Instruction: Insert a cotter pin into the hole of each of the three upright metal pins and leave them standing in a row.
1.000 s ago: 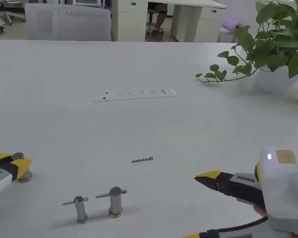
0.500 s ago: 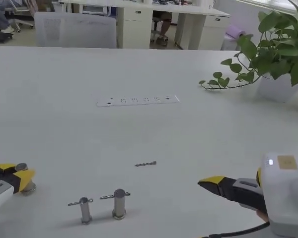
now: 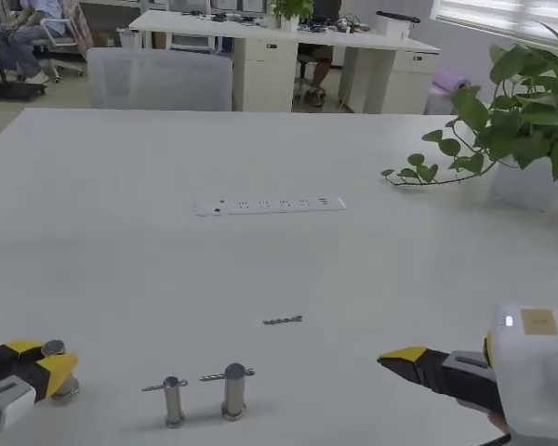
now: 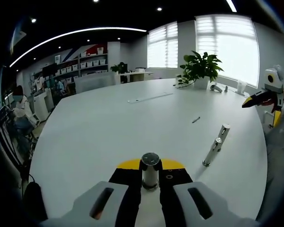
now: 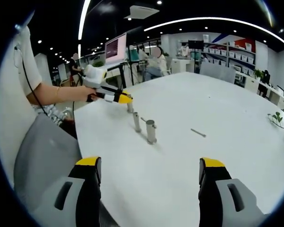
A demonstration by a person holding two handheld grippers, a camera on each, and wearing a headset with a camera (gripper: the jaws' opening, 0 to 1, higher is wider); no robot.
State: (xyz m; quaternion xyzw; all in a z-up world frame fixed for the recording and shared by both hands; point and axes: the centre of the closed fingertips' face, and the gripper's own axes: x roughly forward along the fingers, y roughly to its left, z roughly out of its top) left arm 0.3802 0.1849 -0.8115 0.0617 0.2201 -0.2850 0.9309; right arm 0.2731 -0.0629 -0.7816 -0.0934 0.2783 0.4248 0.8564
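Two upright metal pins stand side by side near the table's front edge, each with a cotter pin through its top. They also show as pins and pins. A third metal pin stands on the table left of them, with my left gripper shut on it. One loose cotter pin lies flat behind the pins. My right gripper hovers open at the right, holding nothing.
A white power strip lies mid-table beyond the cotter pin. A potted plant stands at the far right. A grey chair sits behind the table's far edge, with desks and seated people further back.
The head camera has tilted up, so everything sits lower in the picture. Both grippers, the pins and the loose cotter pin keep their places on the table.
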